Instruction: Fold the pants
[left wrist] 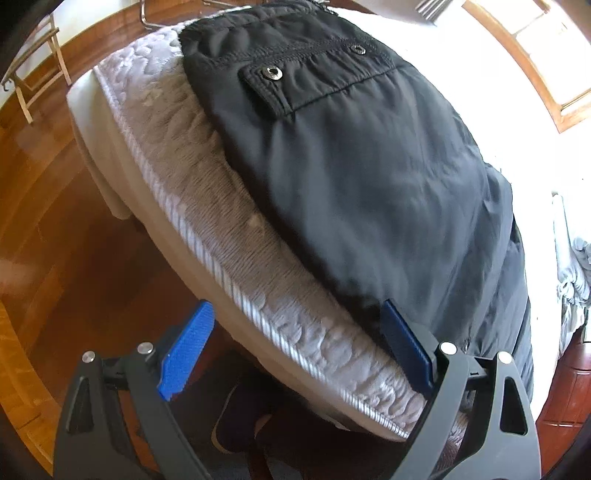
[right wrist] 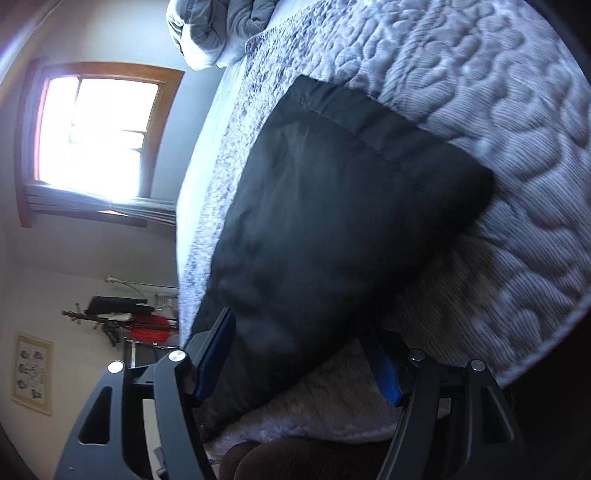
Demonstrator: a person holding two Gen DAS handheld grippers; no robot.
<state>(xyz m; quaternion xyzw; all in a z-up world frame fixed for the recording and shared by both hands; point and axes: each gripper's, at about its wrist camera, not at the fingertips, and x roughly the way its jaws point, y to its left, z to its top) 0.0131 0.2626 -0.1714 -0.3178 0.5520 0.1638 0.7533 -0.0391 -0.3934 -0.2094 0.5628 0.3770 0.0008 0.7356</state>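
Black pants [left wrist: 362, 177] lie flat on a quilted grey bedspread [left wrist: 207, 173], waistband and a snap pocket flap [left wrist: 271, 74] at the far end. My left gripper [left wrist: 295, 321] is open at the bed's near edge; its right pad [left wrist: 402, 343] touches the near edge of the pants, its left pad [left wrist: 184, 350] hangs over the floor. In the right wrist view the hemmed leg end of the pants [right wrist: 332, 206] lies on the bedspread [right wrist: 498, 110]. My right gripper [right wrist: 299, 332] is open, its jaws on either side of the fabric's near part.
Wooden floor [left wrist: 55, 221] lies left of the bed, with a wooden chair [left wrist: 33, 74] at the far left. A bunched grey blanket [right wrist: 218, 29] sits at the bed's far end. A bright window [right wrist: 99, 136] and a coat rack [right wrist: 122, 321] stand beyond the bed.
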